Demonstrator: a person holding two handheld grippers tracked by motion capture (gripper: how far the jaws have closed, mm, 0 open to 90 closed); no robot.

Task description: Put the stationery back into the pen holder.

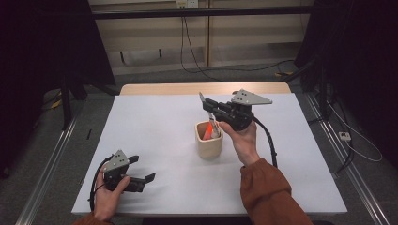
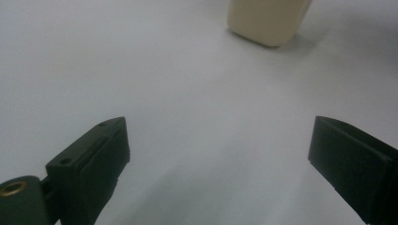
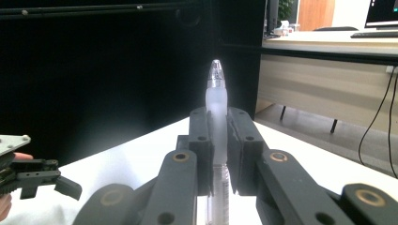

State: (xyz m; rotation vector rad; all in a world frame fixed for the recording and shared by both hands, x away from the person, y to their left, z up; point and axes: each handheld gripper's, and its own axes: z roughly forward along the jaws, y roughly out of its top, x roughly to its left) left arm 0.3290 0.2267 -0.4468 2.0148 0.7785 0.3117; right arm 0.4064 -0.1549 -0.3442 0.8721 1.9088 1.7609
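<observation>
Our right gripper [image 1: 209, 108] is up off the table out in front of us, jaws squeezed together and pointing off to the left. Right hand [image 1: 241, 133] wraps it from underneath, with the orange sleeve [image 1: 267, 187] trailing back to the near edge. Our left gripper [image 1: 141, 176] sits low at the near left corner, jaws spread wide and aimed right, with our left hand [image 1: 110, 194] gripping the body.
</observation>
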